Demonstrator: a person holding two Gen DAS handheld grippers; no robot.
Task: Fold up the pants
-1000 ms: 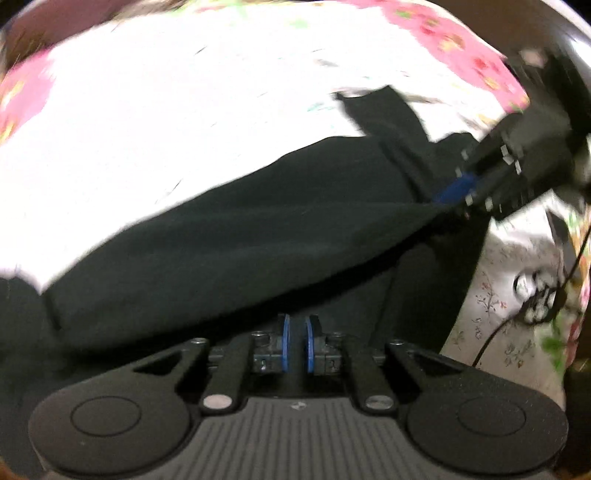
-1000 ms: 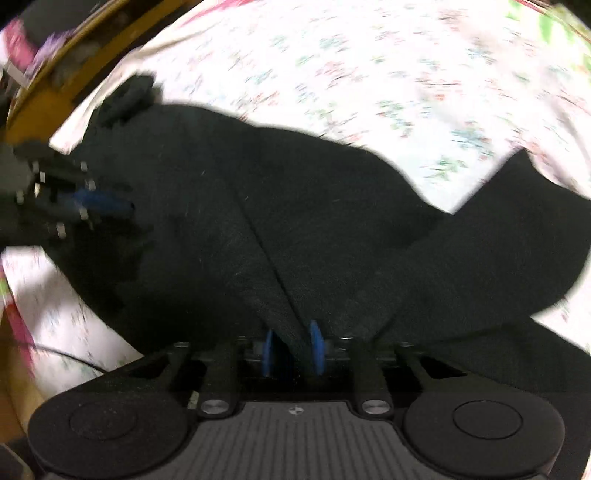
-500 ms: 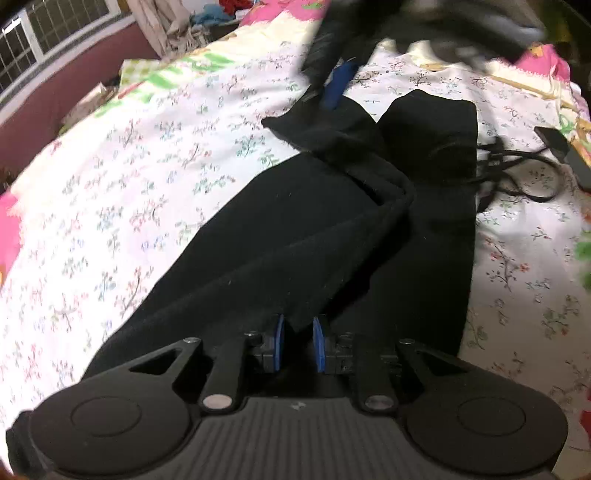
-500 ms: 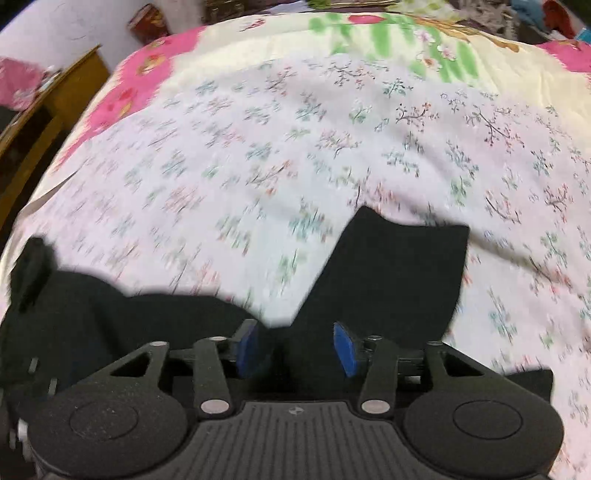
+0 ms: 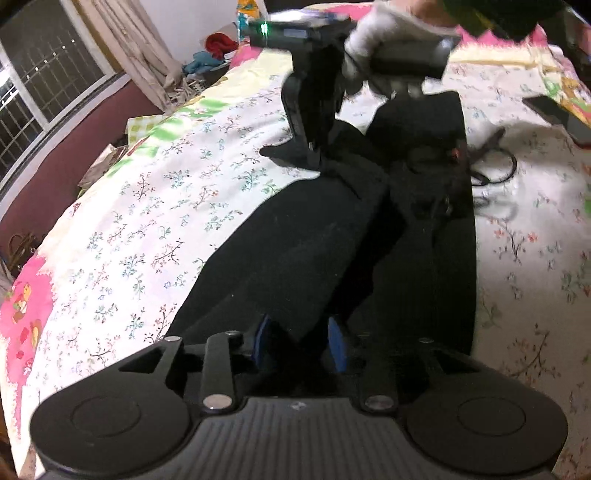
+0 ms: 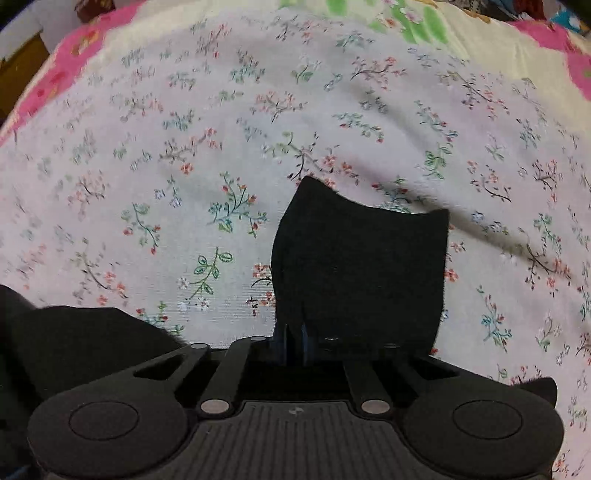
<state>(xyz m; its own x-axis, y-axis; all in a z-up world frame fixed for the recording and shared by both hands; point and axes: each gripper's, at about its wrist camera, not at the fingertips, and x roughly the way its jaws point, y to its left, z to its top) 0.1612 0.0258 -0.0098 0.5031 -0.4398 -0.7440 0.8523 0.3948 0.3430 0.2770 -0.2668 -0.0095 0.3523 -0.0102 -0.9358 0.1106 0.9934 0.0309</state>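
Black pants (image 5: 295, 251) lie lengthwise on the floral bedsheet (image 5: 147, 221). My left gripper (image 5: 301, 345) is at their near end. Its jaws are opening, and a loose corner of the cloth sits between the blue pads without being pressed. At the far end, a gloved hand (image 5: 380, 33) holds my right gripper (image 5: 312, 155) tip-down on the pants. In the right wrist view, the right gripper (image 6: 295, 341) is shut on the edge of a black flap of the pants (image 6: 362, 266). The flap stands up over the sheet (image 6: 221, 147).
A black cable (image 5: 498, 173) loops on the bed to the right of the pants, with a dark flat object (image 5: 554, 114) beyond it. A barred window (image 5: 37, 92), a curtain (image 5: 140, 55) and piled clothes (image 5: 218, 44) border the bed's far left. Wooden furniture (image 6: 22, 62) stands beside the bed.
The left jaws have spread wider, freeing the cloth corner. The right jaws went from wide open to shut on the black flap. Both views swung across the bed.
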